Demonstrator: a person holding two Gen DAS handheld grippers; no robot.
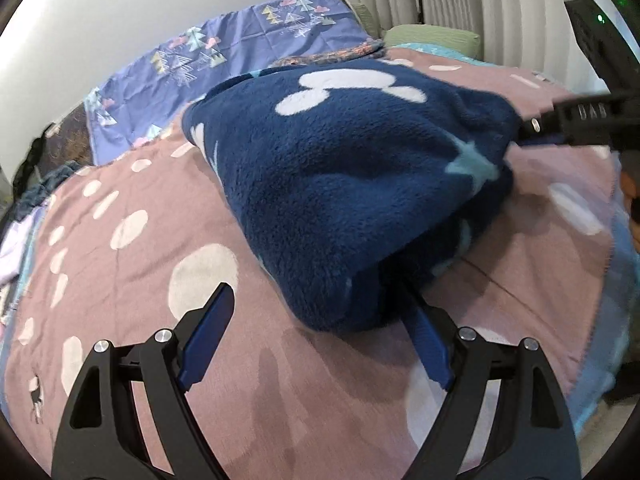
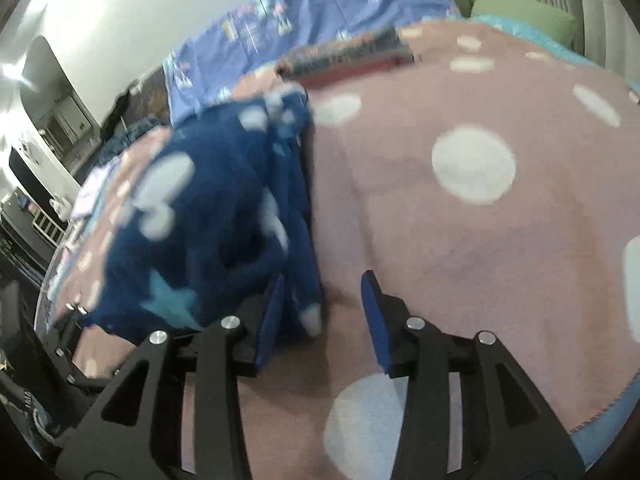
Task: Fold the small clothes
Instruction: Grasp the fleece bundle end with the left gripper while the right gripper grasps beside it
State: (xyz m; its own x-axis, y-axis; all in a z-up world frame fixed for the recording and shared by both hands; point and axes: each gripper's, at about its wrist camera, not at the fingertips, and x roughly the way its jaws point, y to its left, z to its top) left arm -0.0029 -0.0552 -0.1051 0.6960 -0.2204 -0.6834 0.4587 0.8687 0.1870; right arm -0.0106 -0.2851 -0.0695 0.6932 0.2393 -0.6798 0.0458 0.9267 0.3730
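Fleece bundle on bed, both grippers spread wide

Left gripper [image 1: 316, 322]: right finger tip hidden under blue fleece garment [image 1: 352, 184]. Right gripper [image 2: 324, 308]: view blurred, fleece edge just inside its left finger, nothing pinched. Pink dotted blanket [image 2: 460, 248] covers bed; purple sheet [image 1: 240, 48] beyond, by wall. Bare blanket right of right fingers.

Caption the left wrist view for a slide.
Open left gripper at the edge of a navy fleece garment on a pink dotted blanket.
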